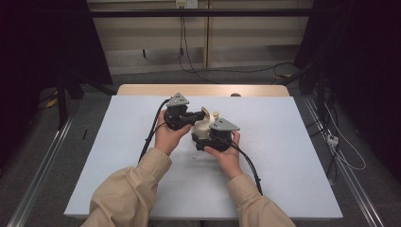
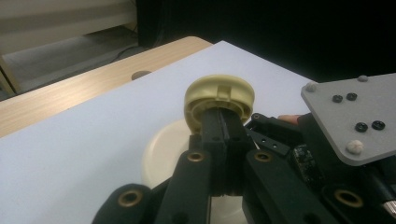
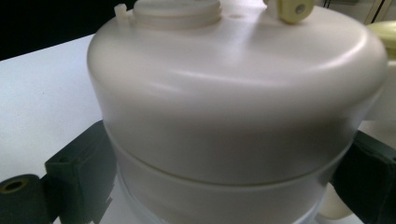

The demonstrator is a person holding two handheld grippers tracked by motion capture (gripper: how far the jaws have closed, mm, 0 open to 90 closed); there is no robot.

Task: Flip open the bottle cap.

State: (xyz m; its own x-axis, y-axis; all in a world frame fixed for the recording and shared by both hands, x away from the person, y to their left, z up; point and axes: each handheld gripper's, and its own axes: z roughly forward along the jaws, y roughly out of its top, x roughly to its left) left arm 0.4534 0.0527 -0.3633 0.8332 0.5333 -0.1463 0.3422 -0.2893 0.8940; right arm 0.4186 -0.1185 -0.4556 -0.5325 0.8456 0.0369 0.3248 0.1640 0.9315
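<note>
We see the white worktop (image 1: pixel 142 189) first, and near its middle, somewhat toward the far edge, stands the cream container (image 1: pixel 202 126). Our right gripper (image 1: pixel 204 142) comes at it from the near side, and its jaws are clamped on the container's rounded body, one pad on each flank. Our left gripper (image 1: pixel 201 115) reaches in from the left, its jaws clenched on the rim of the yellowish round lid (image 2: pixel 219 100), which stands tilted on edge just above the container's top. A small yellowish knob (image 3: pixel 292 10) sits on that top.
</note>
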